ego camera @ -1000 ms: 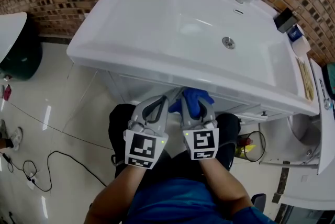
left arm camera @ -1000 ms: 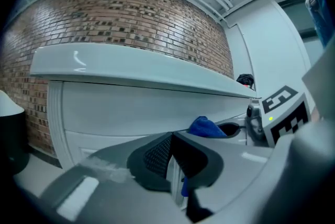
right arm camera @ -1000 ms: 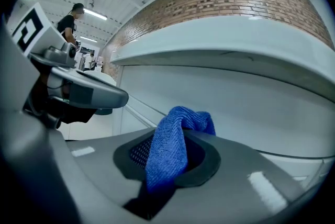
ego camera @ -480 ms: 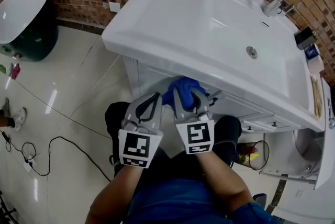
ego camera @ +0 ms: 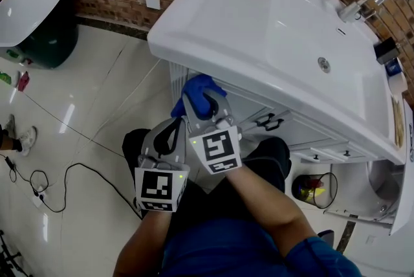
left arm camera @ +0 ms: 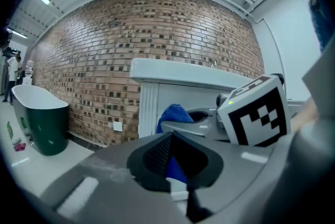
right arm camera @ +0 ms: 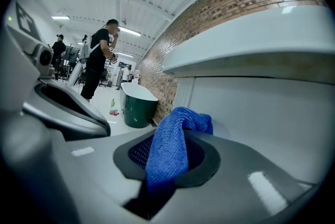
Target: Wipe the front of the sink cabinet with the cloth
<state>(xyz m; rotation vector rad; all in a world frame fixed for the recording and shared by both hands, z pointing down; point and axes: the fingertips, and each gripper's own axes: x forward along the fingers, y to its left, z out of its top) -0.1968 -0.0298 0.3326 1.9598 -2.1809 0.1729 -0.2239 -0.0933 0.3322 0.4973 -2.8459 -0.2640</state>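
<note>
Right gripper [ego camera: 207, 103] jaws pinched on the blue cloth [ego camera: 196, 87], wad up against the left end of the sink cabinet front [ego camera: 255, 107], just under the sink [ego camera: 259, 23] rim. Left gripper [ego camera: 169, 134] jaws together, nothing held (blue past them is the cloth beyond). Best: wad flat on panel, even pressure, overlapping strokes, ease round the handles [ego camera: 270, 120].
</note>
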